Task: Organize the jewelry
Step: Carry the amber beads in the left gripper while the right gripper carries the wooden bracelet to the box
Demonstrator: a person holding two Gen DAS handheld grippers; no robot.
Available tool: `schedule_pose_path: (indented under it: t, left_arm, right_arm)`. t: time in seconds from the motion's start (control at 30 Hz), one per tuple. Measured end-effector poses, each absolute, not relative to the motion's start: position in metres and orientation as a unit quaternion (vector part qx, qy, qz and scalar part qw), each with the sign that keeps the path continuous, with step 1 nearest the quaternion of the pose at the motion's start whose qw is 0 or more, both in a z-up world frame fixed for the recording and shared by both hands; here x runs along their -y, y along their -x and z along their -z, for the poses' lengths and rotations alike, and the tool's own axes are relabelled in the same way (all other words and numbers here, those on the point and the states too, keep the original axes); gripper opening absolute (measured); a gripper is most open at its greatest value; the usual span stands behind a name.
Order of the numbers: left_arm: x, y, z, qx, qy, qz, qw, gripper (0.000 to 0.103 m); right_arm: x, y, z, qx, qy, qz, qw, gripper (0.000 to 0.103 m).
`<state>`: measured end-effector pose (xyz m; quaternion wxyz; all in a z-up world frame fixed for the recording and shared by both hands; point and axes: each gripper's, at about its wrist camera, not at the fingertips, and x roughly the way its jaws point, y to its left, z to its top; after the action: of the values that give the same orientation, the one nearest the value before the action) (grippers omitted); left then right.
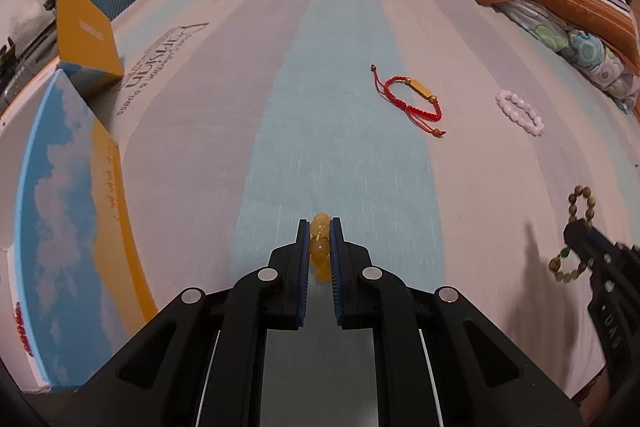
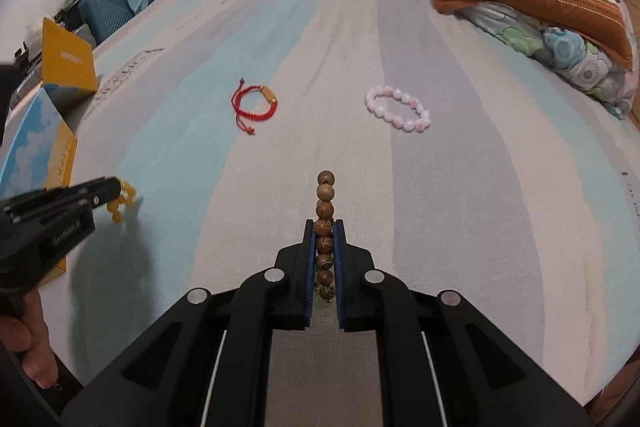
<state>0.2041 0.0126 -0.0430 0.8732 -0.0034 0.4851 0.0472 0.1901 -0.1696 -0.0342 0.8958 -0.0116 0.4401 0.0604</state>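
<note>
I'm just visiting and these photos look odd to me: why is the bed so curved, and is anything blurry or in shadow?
Both views are fisheye, so the striped bedsheet bulges and the corners go black. In the left wrist view the right gripper is smeared and throws a soft shadow. In the right wrist view the wooden bead bracelet looks sharp. The light is dim and pinkish.

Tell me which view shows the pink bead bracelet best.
The right wrist view: the pink bead bracelet lies near centre, its full loop and separate beads clear. The left wrist view shows it smaller, squeezed toward the right edge.
</note>
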Motion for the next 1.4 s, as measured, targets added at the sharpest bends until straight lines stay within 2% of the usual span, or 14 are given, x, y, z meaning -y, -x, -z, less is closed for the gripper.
schedule_pose_path:
  t: [0.87, 1.4]
  left_arm:
    - [-0.035, -0.153, -0.042, -0.428, 0.004, -0.045, 0.903, 0.009]
    - [-0.114, -0.097, -0.098, -0.383, 0.041, -0.091, 0.918, 0.009]
  right_arm:
    - [0.14, -0.173, -0.051, -0.379, 0.017, -0.07, 0.922, 0.007]
    - [0.046, -0.157, -0.104, -0.342, 0.049, -0.124, 0.93, 0.007]
